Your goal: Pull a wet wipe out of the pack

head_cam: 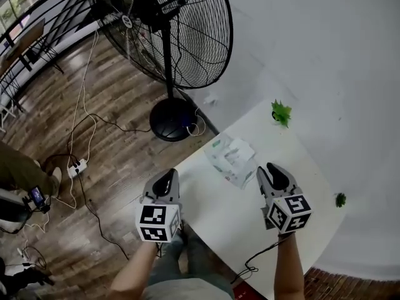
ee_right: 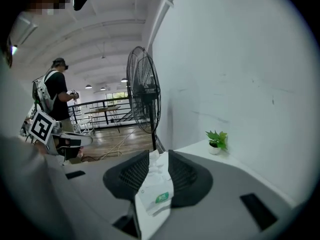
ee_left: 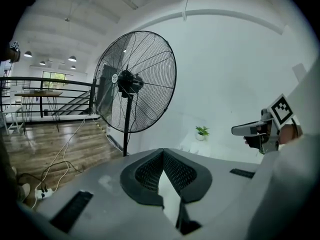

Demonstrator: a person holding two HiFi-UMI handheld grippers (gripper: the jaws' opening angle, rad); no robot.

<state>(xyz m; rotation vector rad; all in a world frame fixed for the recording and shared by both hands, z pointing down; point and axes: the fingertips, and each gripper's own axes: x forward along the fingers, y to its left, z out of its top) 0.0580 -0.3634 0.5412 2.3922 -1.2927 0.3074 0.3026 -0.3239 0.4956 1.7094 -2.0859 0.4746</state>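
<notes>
The wet wipe pack (head_cam: 232, 159), white with a small green label, lies flat on the white table (head_cam: 225, 220) ahead of both grippers. My left gripper (head_cam: 165, 181) hovers over the table's left front edge, to the left of the pack; in the left gripper view its jaws (ee_left: 162, 153) meet at the tips with nothing between them. My right gripper (head_cam: 273, 174) hangs just right of the pack. In the right gripper view its jaws (ee_right: 159, 157) stand slightly apart, and the pack (ee_right: 156, 194) shows through the gap, beyond them and not gripped.
A big black pedestal fan (head_cam: 169, 30) stands on the wooden floor beyond the table's left corner. A small potted plant (head_cam: 280, 112) sits at the far table edge by the white wall, another (head_cam: 340, 199) at the right. Cables and a power strip (head_cam: 76, 167) lie on the floor.
</notes>
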